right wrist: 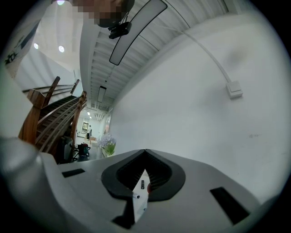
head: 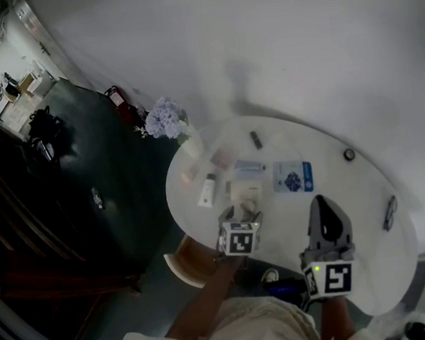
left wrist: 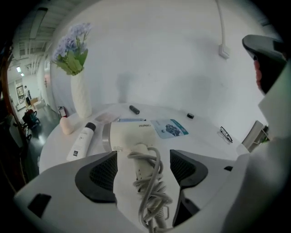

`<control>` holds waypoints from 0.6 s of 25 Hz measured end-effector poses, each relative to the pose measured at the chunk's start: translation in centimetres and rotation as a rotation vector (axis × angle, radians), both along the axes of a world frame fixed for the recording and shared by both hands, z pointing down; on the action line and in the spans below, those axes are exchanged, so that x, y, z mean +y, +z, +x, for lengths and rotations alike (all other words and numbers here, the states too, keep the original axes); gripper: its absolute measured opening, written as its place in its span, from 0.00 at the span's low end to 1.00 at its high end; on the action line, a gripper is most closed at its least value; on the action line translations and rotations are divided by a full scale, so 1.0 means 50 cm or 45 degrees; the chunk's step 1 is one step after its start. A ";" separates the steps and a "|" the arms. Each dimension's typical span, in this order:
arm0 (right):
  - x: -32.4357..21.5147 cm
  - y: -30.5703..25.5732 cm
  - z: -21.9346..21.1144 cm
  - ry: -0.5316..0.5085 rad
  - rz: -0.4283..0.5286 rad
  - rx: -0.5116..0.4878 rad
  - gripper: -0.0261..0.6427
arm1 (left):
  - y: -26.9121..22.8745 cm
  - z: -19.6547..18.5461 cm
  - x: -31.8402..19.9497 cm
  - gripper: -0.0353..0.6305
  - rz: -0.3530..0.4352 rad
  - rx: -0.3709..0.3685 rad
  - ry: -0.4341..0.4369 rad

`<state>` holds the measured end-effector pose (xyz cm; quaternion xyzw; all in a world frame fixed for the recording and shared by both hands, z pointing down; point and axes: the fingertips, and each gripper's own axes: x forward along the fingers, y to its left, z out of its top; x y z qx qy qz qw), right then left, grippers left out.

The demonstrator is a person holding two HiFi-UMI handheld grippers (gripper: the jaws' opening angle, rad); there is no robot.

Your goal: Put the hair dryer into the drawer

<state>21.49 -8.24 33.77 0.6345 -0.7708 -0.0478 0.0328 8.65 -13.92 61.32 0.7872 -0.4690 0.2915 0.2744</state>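
**Left gripper** point(left wrist: 141, 169) — jaws spread wide, not closed on anything. The cream plastic hair dryer point(left wrist: 131, 135) lies on the white round surface point(left wrist: 207, 133), with its cord-wrapped handle between the jaws and its barrel just ahead of them. A white bottle with a black cap point(left wrist: 81, 141) lies ahead, to the left.

**Right gripper** point(right wrist: 145, 157) — jaw tips closed together, holding nothing, to the right of the left gripper.
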 end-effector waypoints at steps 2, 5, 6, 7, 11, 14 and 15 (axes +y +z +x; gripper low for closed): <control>0.001 0.003 -0.001 0.000 -0.005 -0.002 0.04 | 0.007 0.005 -0.011 0.59 -0.022 -0.004 0.007; 0.000 0.005 -0.003 -0.001 -0.015 -0.011 0.04 | 0.029 0.004 -0.021 0.59 -0.076 -0.021 -0.007; 0.001 0.006 -0.001 0.000 -0.015 -0.009 0.04 | 0.037 0.004 -0.023 0.59 -0.092 -0.028 -0.009; 0.002 0.007 0.000 0.004 -0.020 -0.009 0.04 | 0.045 0.005 -0.024 0.59 -0.107 -0.034 -0.008; 0.006 0.017 0.005 0.014 -0.046 -0.017 0.04 | 0.069 0.013 -0.026 0.59 -0.167 -0.042 0.004; 0.007 0.021 0.006 0.017 -0.055 -0.012 0.04 | 0.085 0.015 -0.029 0.59 -0.208 -0.058 0.003; 0.008 0.022 0.006 0.017 -0.057 -0.012 0.04 | 0.091 0.017 -0.031 0.59 -0.220 -0.057 0.005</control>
